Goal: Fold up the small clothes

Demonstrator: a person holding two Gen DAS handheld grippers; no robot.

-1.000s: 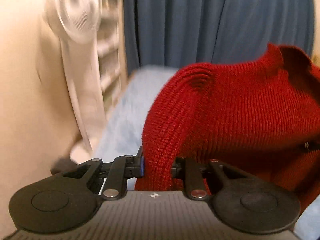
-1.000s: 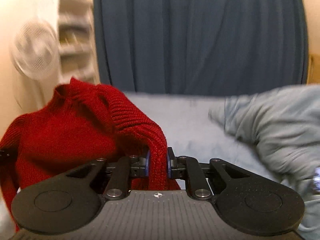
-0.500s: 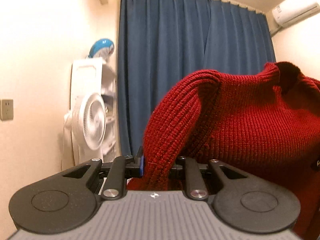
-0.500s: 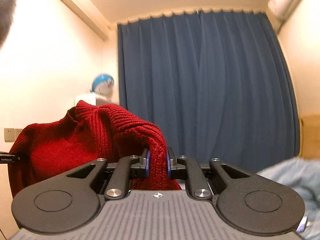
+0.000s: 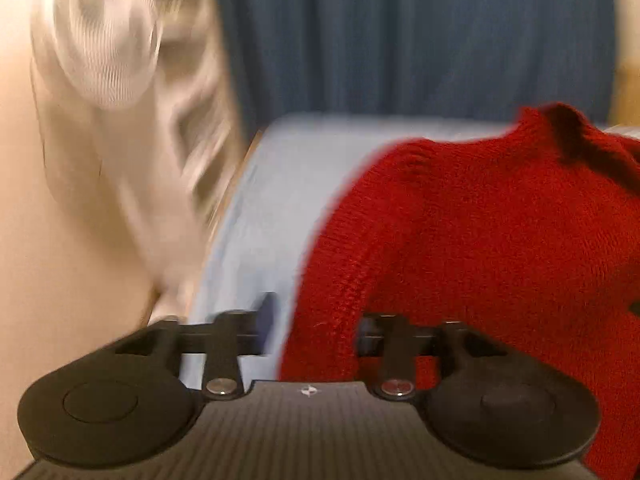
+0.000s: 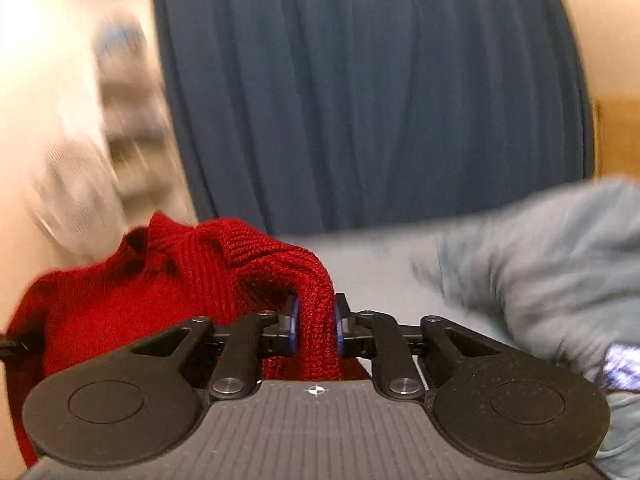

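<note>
My right hand-held gripper (image 6: 315, 322) is clamped on a fold of the red ribbed knit sweater (image 6: 132, 304), the blue-edged pads (image 6: 295, 324) pressing the fabric from both sides; from there the sweater spreads out toward nine o'clock in the right wrist view, its collar standing up at about ten o'clock. In the left wrist view my left hand-held gripper (image 5: 312, 332) has its jaws standing apart: the sweater (image 5: 500, 240) lies against the right finger and fills the frame from one to five o'clock, while a strip of pale blue bed sheet (image 5: 260, 220) shows between the cloth and the left finger (image 5: 264, 320), so I read this hand-held gripper as released, with the fabric draped rather than pinched. The sweater hangs above the bed. A dark blue curtain (image 6: 360, 100) fills twelve o'clock in both views. A white standing fan (image 5: 108, 40), heavily blurred, sits at ten o'clock in the left view. A crumpled grey-blue blanket (image 6: 540, 272) lies at three o'clock in the right view.
</note>
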